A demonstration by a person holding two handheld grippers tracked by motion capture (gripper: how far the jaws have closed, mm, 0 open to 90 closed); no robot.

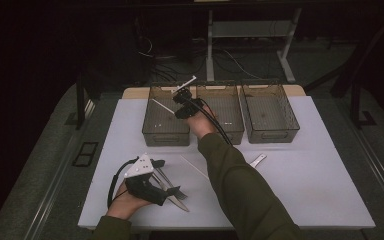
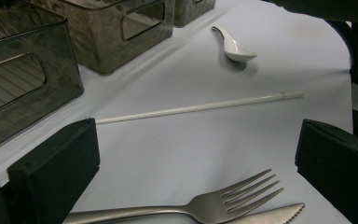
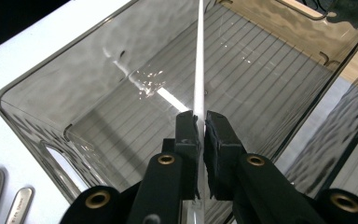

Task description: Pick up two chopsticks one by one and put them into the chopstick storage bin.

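Note:
My right gripper [image 3: 200, 123] is shut on a thin white chopstick [image 3: 198, 65], which points away from the jaws over the inside of the left smoked bin [image 3: 42, 93]. In the high view this gripper [image 1: 176, 111] hovers above that bin [image 1: 166, 131] with the chopstick [image 1: 162, 105] sticking out to the left. My left gripper [image 2: 196, 154] is open low over the white table, nothing between its jaws. A metal fork [image 2: 223, 198] and a serrated knife [image 2: 272, 214] lie just in front of it. In the high view it [image 1: 172, 192] rests at the front left by the fork [image 1: 174, 190].
A second white chopstick [image 2: 200, 107] [image 1: 195, 166] lies on the table, with a white spoon [image 2: 235, 46] [image 1: 258, 160] beyond it. Three smoked bins stand in a row at the back: middle [image 1: 225, 107], right [image 1: 270, 112]. The right sleeve [image 1: 240, 185] crosses the table.

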